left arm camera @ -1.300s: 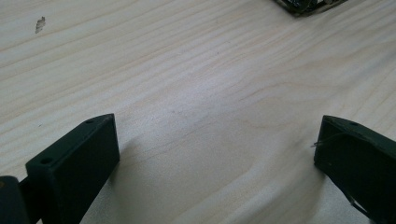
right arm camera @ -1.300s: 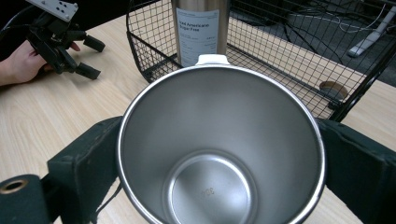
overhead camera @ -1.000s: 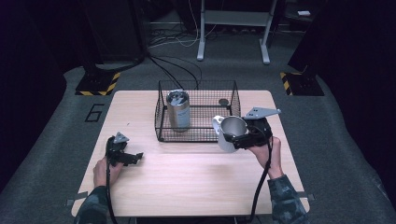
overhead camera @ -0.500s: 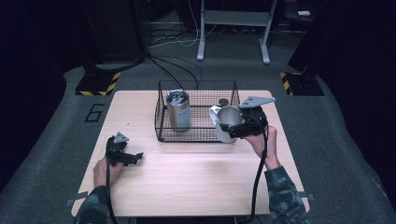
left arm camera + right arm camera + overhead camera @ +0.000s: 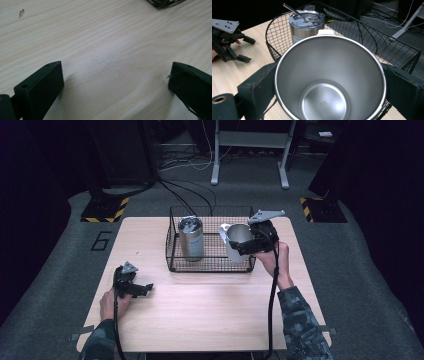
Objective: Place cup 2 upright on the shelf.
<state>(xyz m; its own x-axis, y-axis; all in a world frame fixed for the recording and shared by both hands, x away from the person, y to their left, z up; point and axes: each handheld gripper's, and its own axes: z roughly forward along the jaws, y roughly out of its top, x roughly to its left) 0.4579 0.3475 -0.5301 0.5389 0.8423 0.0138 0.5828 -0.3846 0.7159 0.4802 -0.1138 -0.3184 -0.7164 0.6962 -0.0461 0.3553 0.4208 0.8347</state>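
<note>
1. I see a pale wooden table (image 5: pixel 210 315) on a dark grey floor, with black equipment and cables at the back of the room.
2. Nearest me, my left gripper (image 5: pixel 134 285) rests low on the near-left part of the table. In the left gripper view its two black jaws stand wide apart with nothing but bare wood between them.
3. Further in, on the right, my right gripper (image 5: pixel 245 244) holds one open steel cup (image 5: pixel 237 239). In the right gripper view the jaws are clamped on the cup's two sides, and I look straight down into its bare bottom (image 5: pixel 324 101).
4. The cup hangs at the right end of one black wire basket (image 5: pixel 172 250), tilted, with its mouth above the basket's rim.
5. Inside the basket stands one steel tumbler (image 5: pixel 192 237), upright, with a lid and a straw (image 5: pixel 294 12). It stands well left of the cup.
6. I count two steel vessels, one basket and two grippers.
</note>
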